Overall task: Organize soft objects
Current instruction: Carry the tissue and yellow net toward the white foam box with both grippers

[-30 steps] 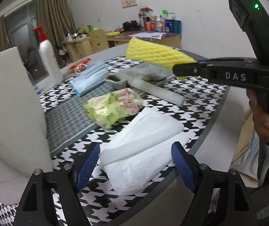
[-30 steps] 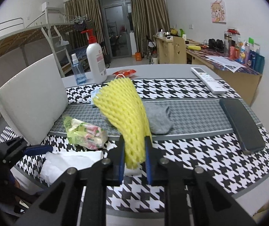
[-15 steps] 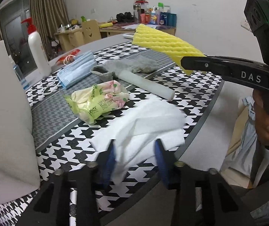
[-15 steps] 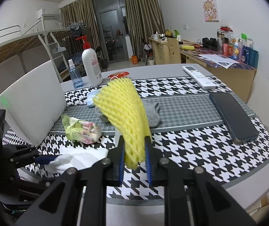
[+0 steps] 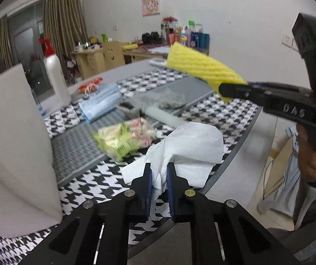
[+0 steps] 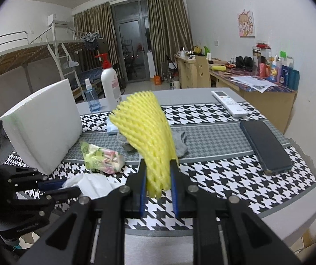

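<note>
Left gripper (image 5: 159, 174): jaws have just been closing and now pinch a bunched fold of the white paper tissue (image 5: 188, 148); the blue pads press on it from both sides. The tissue's gathered part rises above the tabletop while its outer edges trail on the houndstooth tablecloth (image 5: 87, 183) at the table's near edge.

Right gripper (image 6: 158, 177): clamped on the lower end of a yellow foam net sleeve (image 6: 145, 130), which stands up from the jaws and arches over the cloth, clear of the surface. In the left wrist view the same sleeve (image 5: 202, 68) juts out from the black finger tips, with a hand (image 5: 309, 154) around the handle.

On the table:
- Green-and-pink printed plastic packet (image 6: 101, 155), lying on the grey band of the cloth, just beyond the tissue.
- Grey sock (image 6: 181, 142), partly hidden behind the yellow sleeve.
- Stack of blue face masks (image 5: 100, 102), beyond the packet, near the pump bottle.
- White foam tube (image 5: 165, 116), lying beside the sock.
- White foam block (image 6: 45, 125), standing tilted at the left side.
- White pump bottle with red head (image 6: 111, 81), upright at the far edge, beside a small blue spray bottle (image 6: 91, 99).
- White remote control (image 6: 228, 106) and dark phone (image 6: 266, 145), lying at the right side, apart from each other.
</note>
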Demonstrator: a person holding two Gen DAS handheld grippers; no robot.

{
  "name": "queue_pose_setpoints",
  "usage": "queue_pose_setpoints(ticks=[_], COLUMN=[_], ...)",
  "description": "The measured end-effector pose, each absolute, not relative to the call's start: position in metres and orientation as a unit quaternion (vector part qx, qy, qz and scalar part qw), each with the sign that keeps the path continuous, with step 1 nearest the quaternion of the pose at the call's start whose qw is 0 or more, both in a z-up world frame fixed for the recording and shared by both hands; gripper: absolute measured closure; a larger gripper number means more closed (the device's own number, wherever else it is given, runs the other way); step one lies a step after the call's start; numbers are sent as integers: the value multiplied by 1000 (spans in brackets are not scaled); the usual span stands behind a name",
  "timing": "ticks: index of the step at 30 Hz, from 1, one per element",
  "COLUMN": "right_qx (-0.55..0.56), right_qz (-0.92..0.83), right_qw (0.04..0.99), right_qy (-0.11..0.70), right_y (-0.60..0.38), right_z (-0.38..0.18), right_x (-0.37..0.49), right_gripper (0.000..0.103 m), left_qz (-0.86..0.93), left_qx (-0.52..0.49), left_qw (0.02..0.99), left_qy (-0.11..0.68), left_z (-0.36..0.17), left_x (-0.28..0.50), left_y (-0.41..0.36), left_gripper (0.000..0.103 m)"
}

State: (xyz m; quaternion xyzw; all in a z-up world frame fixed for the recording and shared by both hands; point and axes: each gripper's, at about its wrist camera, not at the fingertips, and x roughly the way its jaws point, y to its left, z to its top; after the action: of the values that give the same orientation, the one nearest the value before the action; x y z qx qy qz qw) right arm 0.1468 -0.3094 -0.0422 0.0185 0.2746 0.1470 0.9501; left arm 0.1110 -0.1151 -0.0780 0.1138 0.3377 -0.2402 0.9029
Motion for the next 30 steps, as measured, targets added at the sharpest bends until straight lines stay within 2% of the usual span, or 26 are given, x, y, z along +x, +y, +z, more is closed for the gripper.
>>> queue_pose_setpoints(ticks=[9, 30], right_qx=[15, 5], right_qz=[149, 181], right_qw=[958, 960], right_qy=[246, 216], right_y=[-305, -277], right_z=[-20, 5], right_x=[131, 129], right_gripper=[81, 81], left_qz=[-221, -168], left_qx=[101, 69], left_qw=[928, 961], left_qy=[282, 209], left_z=[-39, 12], left_x=[91, 79], left_y=[-103, -68], left_gripper=[90, 90])
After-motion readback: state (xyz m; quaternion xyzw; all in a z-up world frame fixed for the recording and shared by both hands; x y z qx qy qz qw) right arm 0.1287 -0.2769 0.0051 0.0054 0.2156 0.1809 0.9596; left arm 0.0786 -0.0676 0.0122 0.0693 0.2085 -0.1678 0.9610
